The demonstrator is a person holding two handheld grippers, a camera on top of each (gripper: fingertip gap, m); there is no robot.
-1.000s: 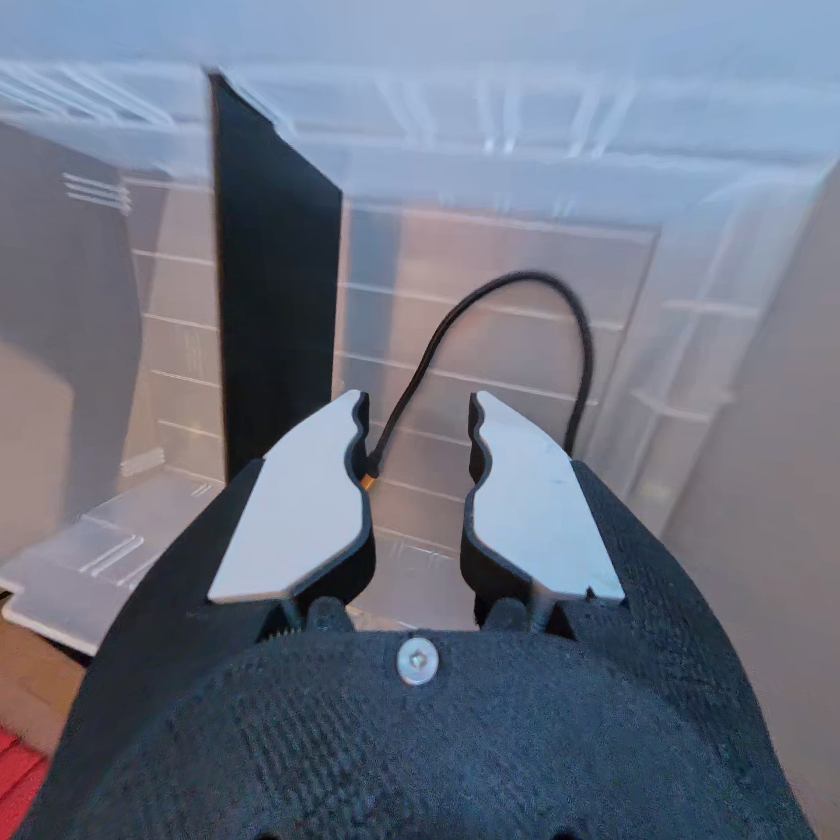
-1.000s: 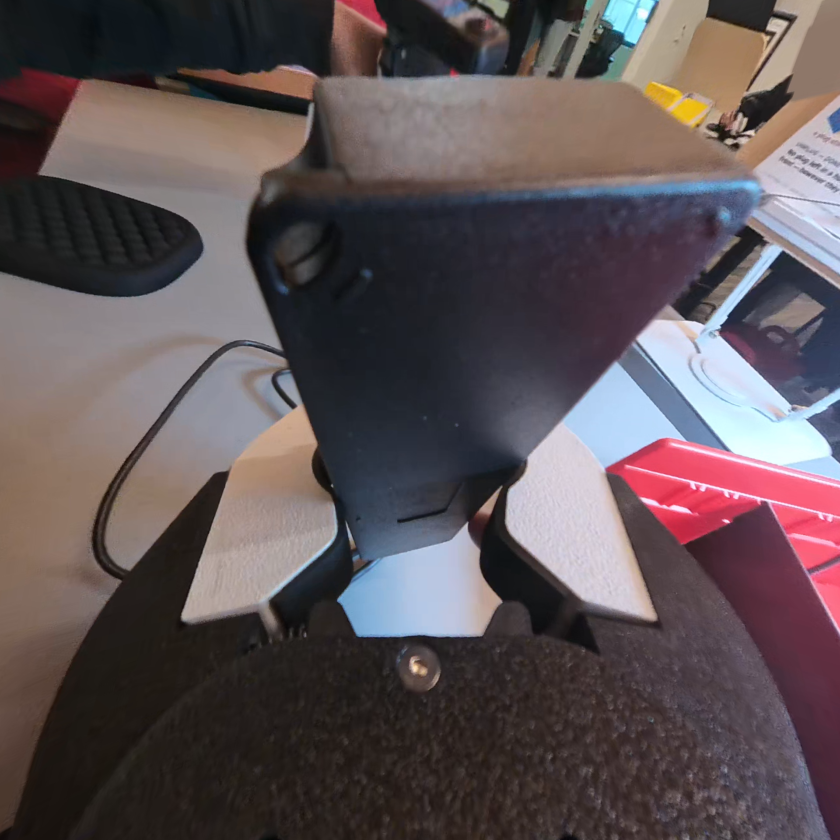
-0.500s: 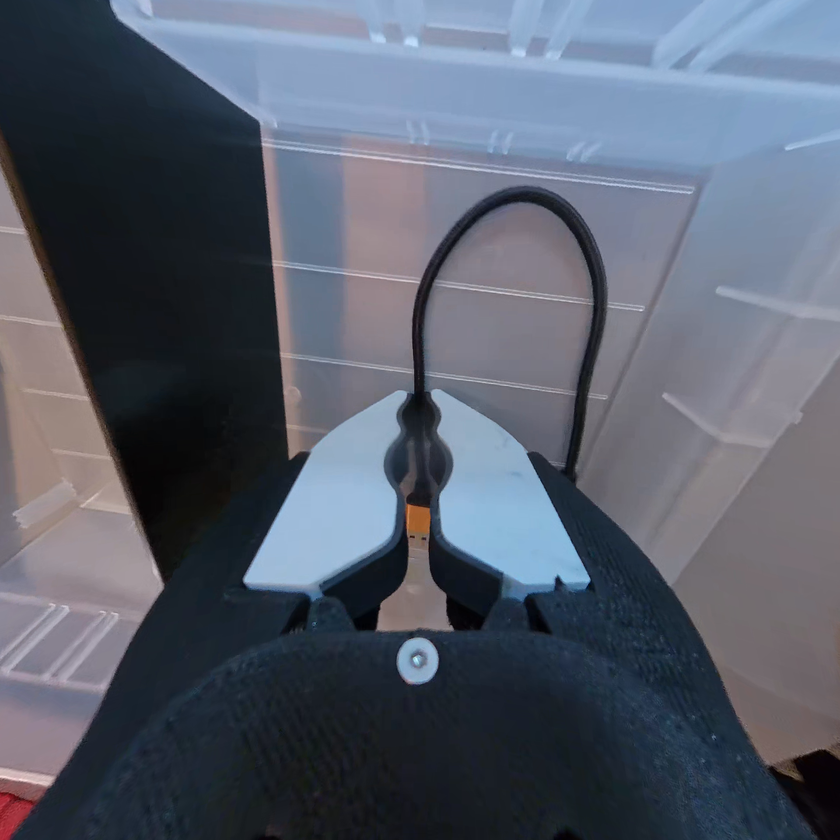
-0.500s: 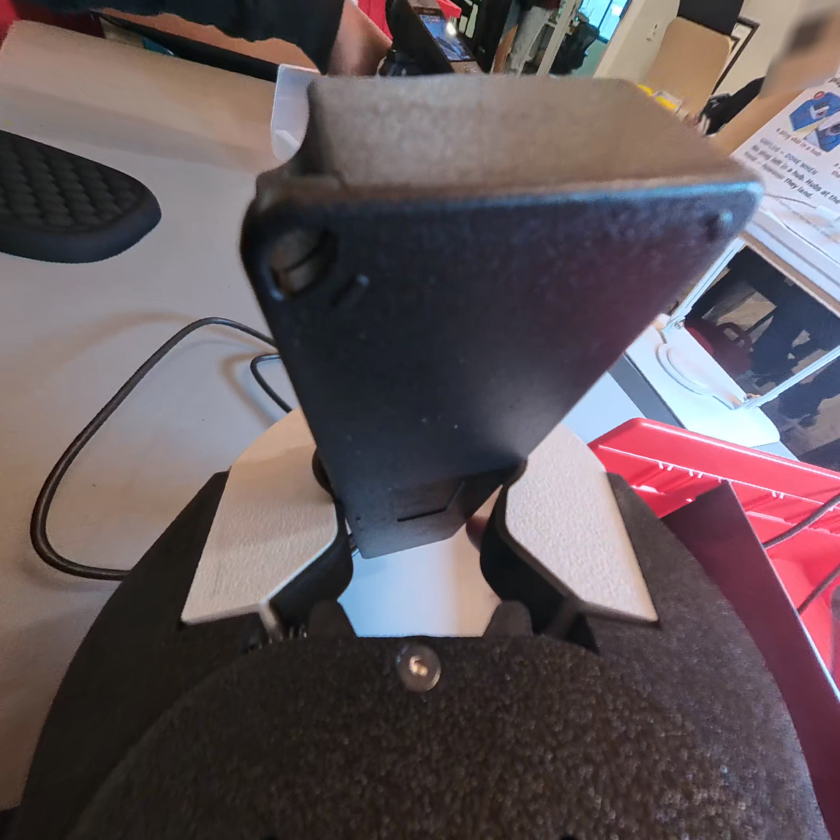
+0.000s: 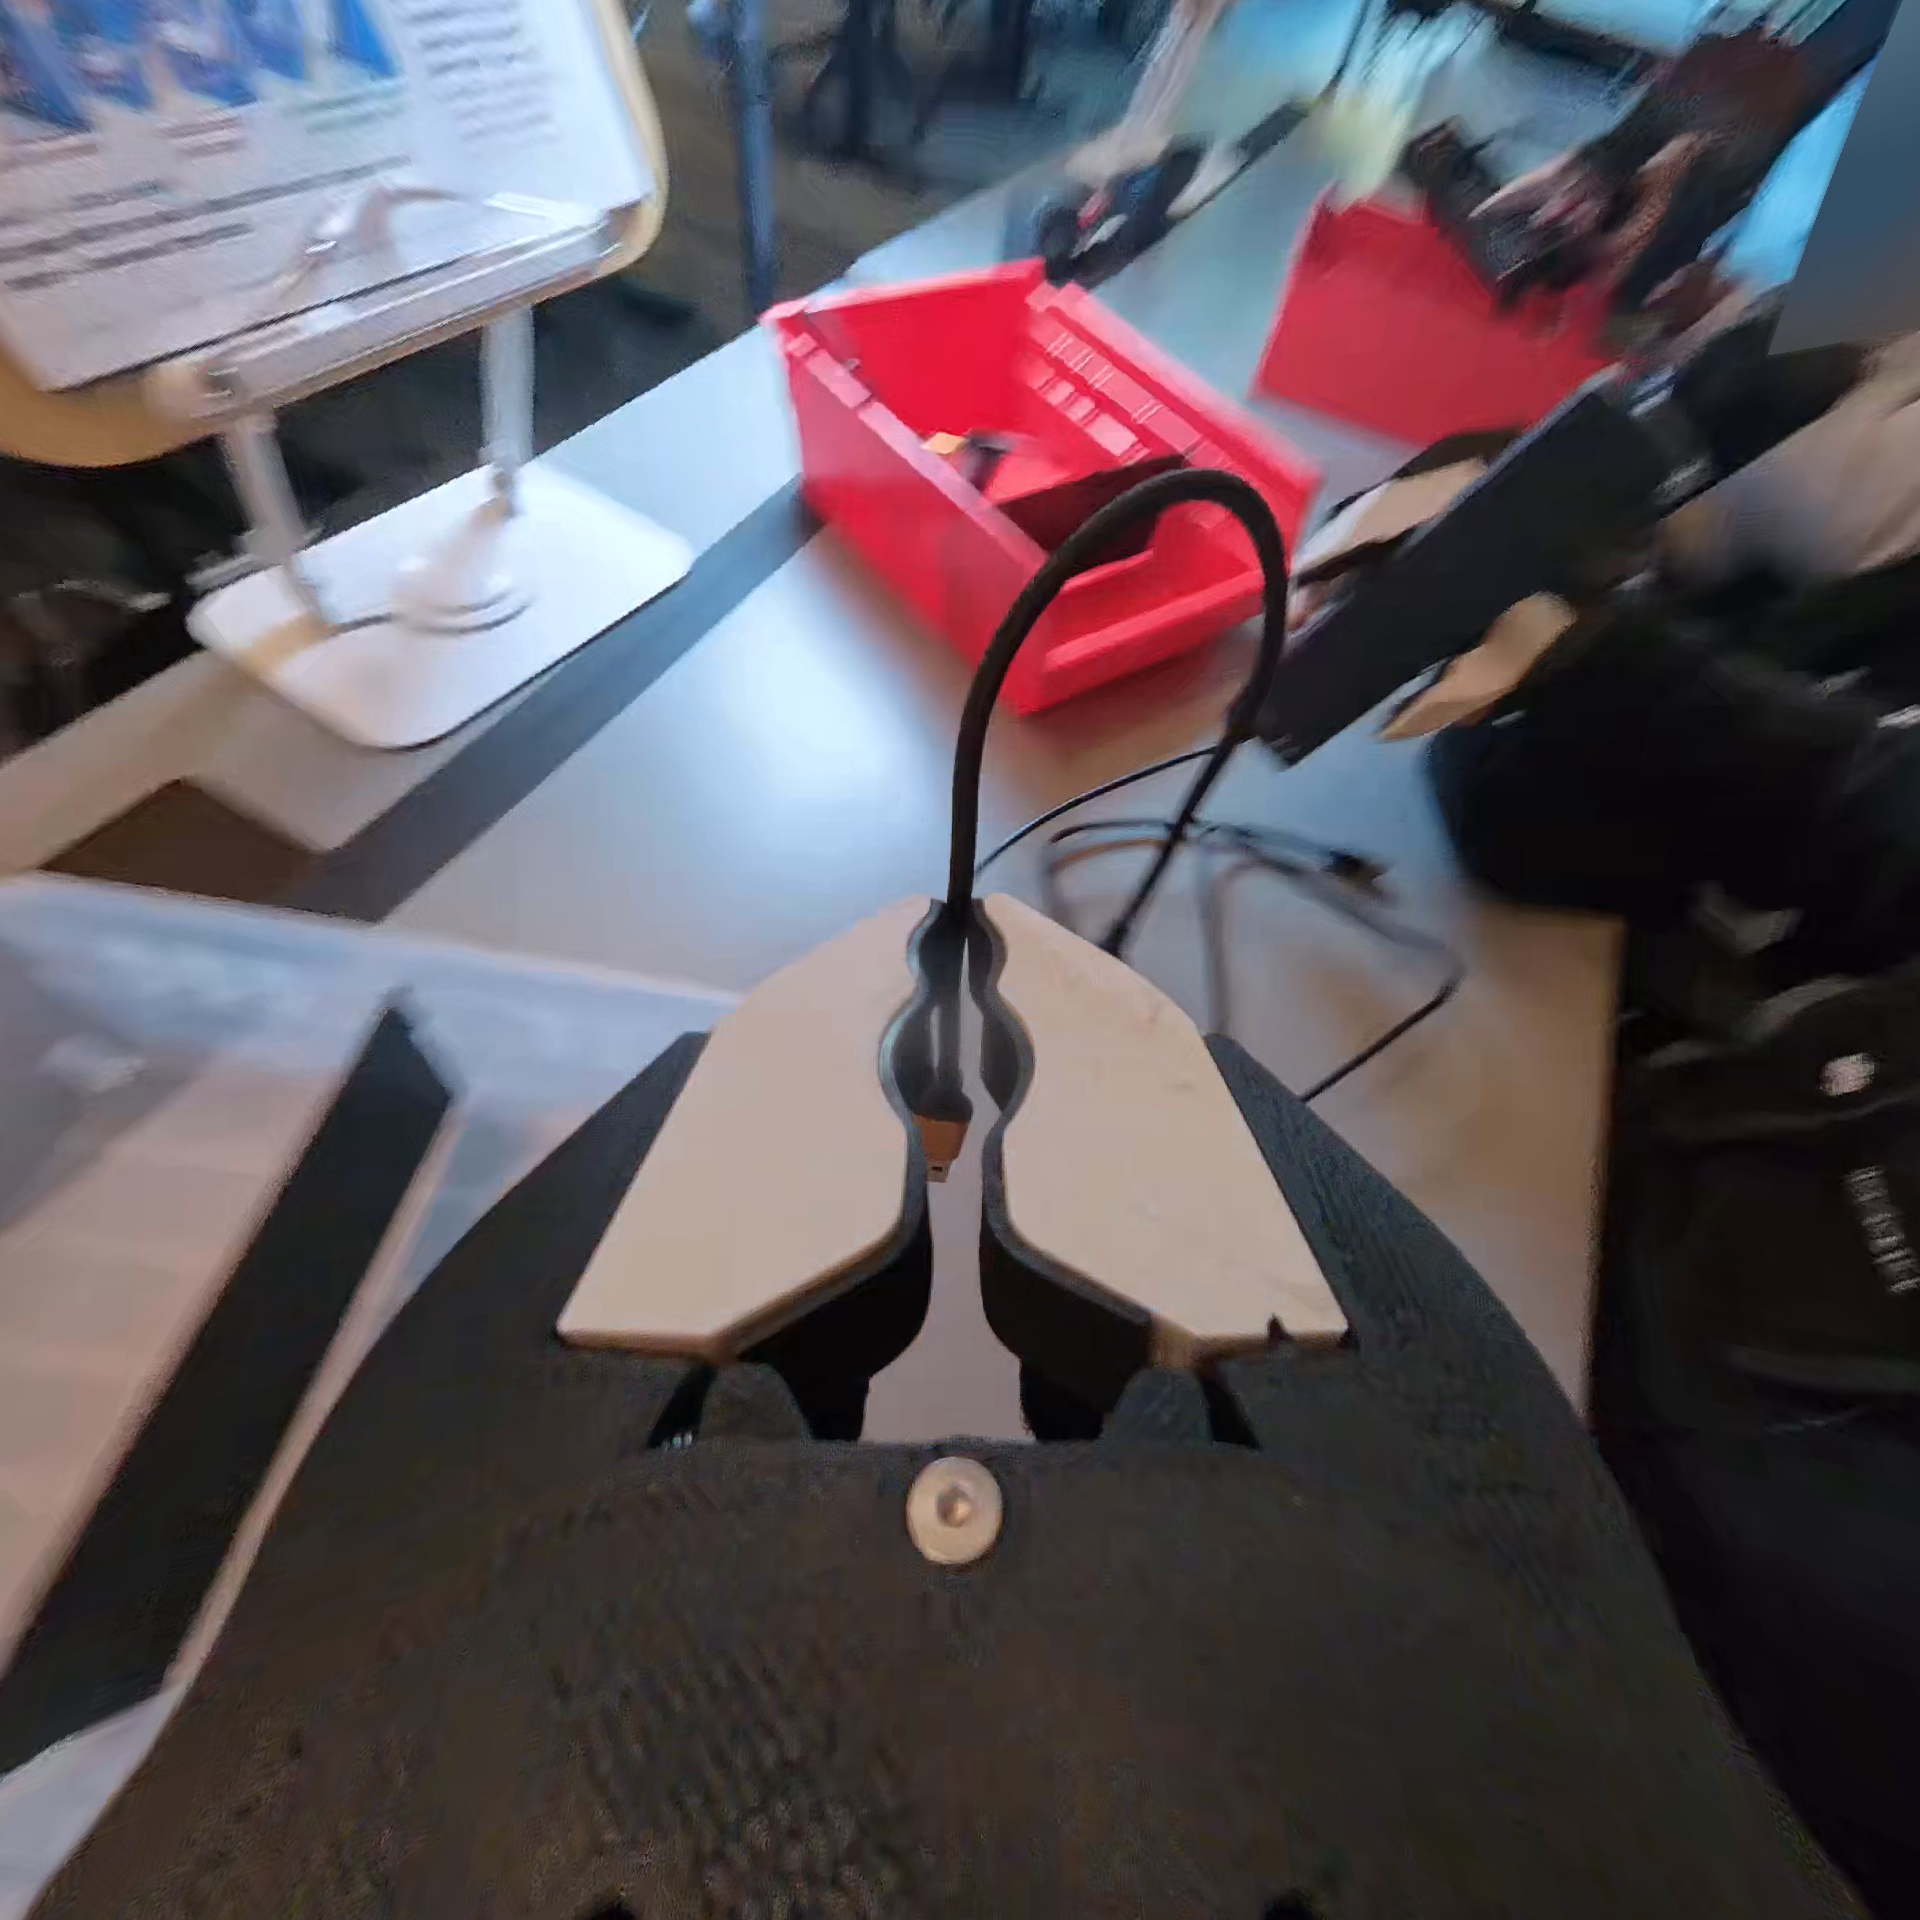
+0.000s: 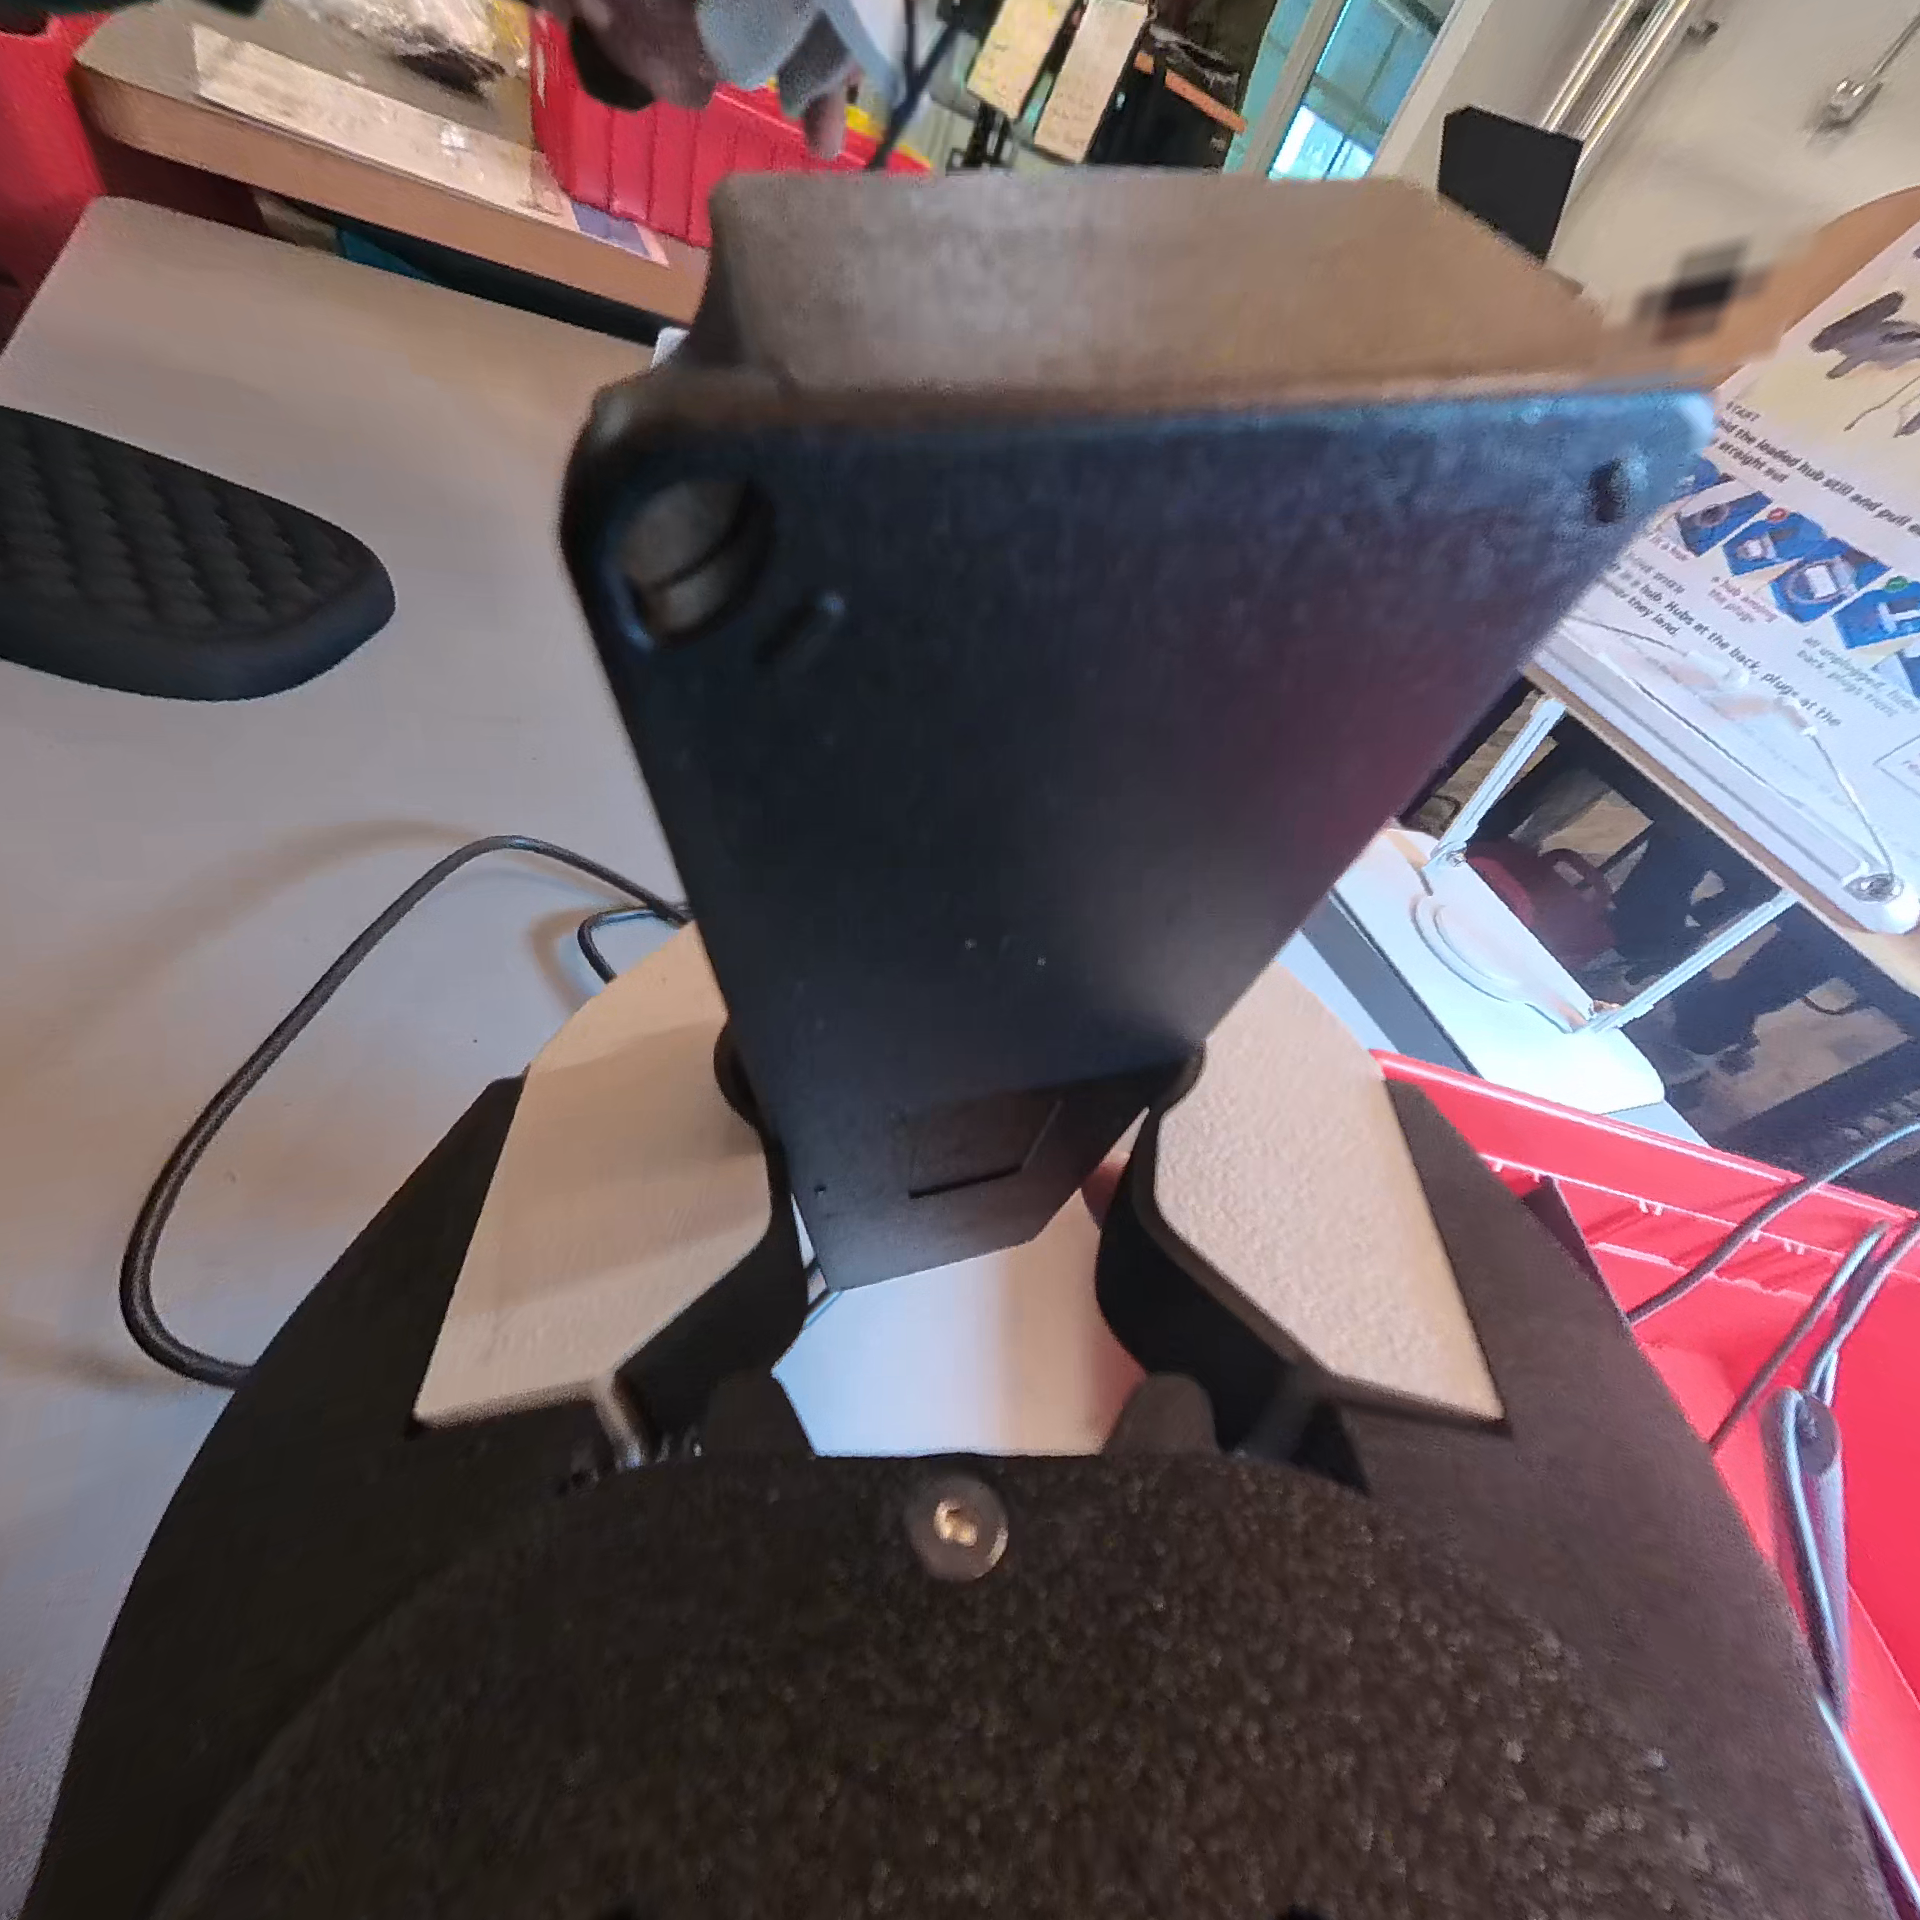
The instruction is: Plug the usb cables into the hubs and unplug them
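My left gripper [image 5: 961, 914] is shut on a black USB cable [image 5: 1049, 582] just behind its orange-collared plug [image 5: 940, 1127], which points back toward the camera. The cable arcs up and drops toward the black hub [image 5: 1475, 582] at the right, where the right gripper holds it. In the right wrist view my right gripper [image 6: 956, 1039] is shut on the lower end of this black hub [image 6: 1039, 727], held upright above the table. The hub fills the middle of that view and hides the fingertips.
A clear plastic bin [image 5: 125, 1039] with a black divider [image 5: 239, 1299] is at lower left. A red bin [image 5: 935, 499] and a white document stand [image 5: 436, 603] sit beyond. Loose black cables [image 5: 1247, 862] lie on the grey table [image 5: 727, 779]. A black mesh pad [image 6: 156, 561] lies left. About 25 cm separates my left fingertips from my right.
My left gripper closed on the cable inside the clear bin, then lifted it out and swung toward the table and the hub. The right gripper kept hold of the hub, barely shifting.
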